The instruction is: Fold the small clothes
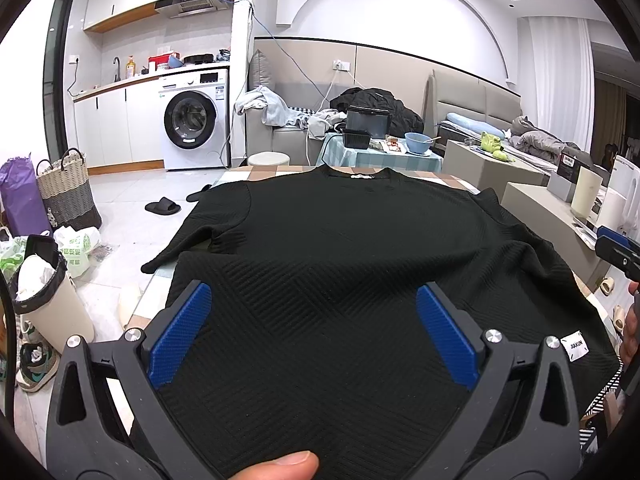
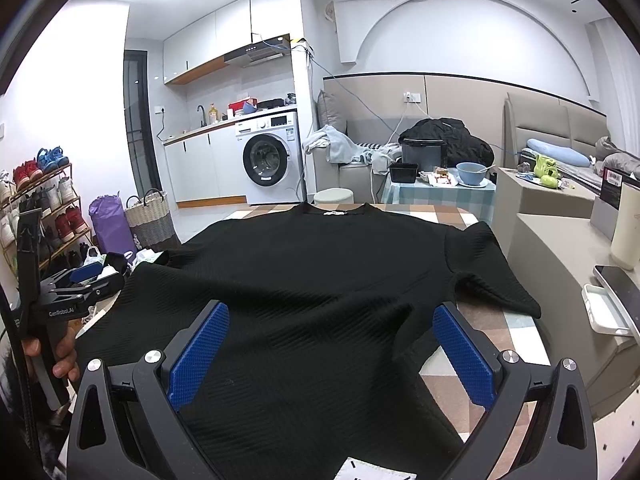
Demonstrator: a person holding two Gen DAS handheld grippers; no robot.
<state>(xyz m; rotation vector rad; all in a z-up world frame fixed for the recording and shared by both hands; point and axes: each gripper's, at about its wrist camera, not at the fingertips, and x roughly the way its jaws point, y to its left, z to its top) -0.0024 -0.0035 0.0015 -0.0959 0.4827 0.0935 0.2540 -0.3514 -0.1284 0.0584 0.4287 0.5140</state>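
A black ribbed short-sleeved shirt (image 1: 340, 232) (image 2: 320, 264) lies spread flat on a checked table (image 1: 256, 174) (image 2: 500, 336), collar at the far end and hem towards me. A white tag (image 1: 576, 346) sticks out at the hem's right corner. My left gripper (image 1: 314, 290) is open over the left part of the hem, its blue pads (image 1: 188, 332) wide apart; a thumb (image 1: 280, 466) shows below. My right gripper (image 2: 331, 308) is open over the right part of the hem. Each gripper also shows at the edge of the other's view: right gripper (image 1: 616, 248), left gripper (image 2: 80, 284).
To the left of the table stand a bin (image 1: 48, 300), plastic bags and a shoe rack (image 2: 40, 208); slippers (image 1: 162, 206) lie on the floor. A low counter at the right holds a phone (image 2: 616, 284) and a white tray (image 2: 604, 312). Behind the table are a stool (image 1: 269, 159) and a small table with a blue bowl (image 1: 416, 143).
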